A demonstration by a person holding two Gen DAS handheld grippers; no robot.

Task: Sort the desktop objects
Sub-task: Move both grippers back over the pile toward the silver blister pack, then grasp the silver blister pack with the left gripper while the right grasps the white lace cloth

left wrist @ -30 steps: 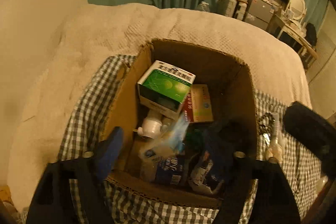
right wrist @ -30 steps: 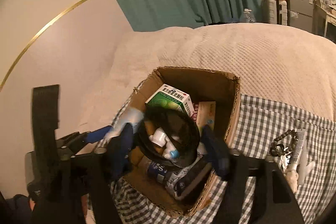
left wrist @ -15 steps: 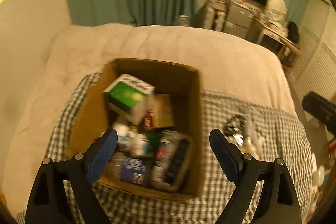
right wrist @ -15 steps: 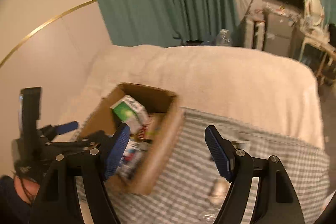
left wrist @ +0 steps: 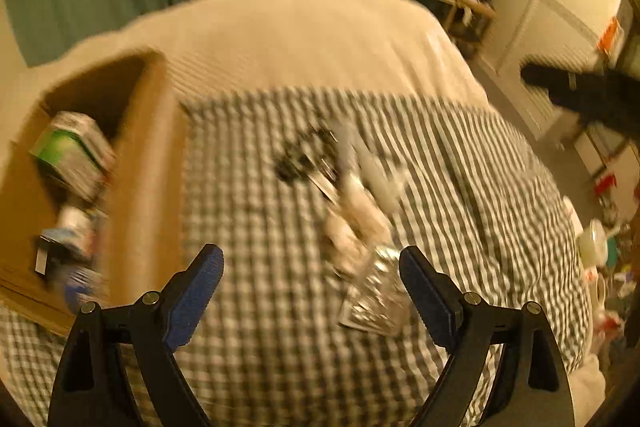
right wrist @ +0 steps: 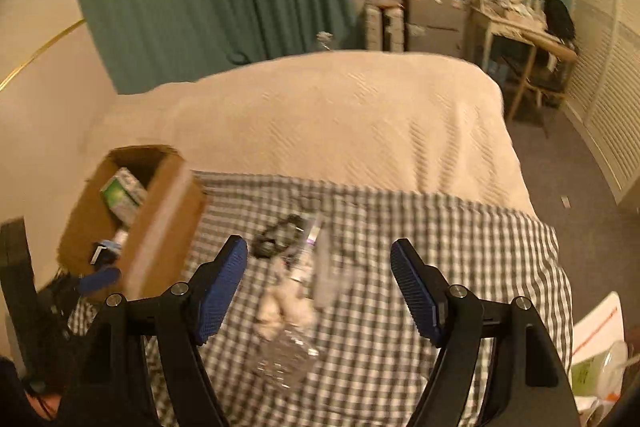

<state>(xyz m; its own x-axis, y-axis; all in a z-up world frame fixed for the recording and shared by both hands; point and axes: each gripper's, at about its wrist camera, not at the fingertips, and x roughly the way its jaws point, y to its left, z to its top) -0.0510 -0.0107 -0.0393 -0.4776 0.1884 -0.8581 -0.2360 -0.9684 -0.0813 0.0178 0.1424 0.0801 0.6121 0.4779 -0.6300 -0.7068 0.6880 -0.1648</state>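
- Over the checked cloth [left wrist: 256, 211] on the bed, left wrist view: left hand-held gripper [left wrist: 310, 273] tilts steeply down, jaws wide and empty, near a blurred foil pack [left wrist: 376, 299]; cardboard box [left wrist: 144, 187] at left.
- Right wrist view: right hand-held gripper [right wrist: 318, 263] angles down, jaws apart, empty, above the clutter [right wrist: 288, 291].

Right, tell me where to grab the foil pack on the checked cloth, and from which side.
Take the foil pack by its near free edge, coming down from above with the left gripper. It lies flat and thin on the cloth, so only an edge gives purchase; its far end abuts blurred white items.
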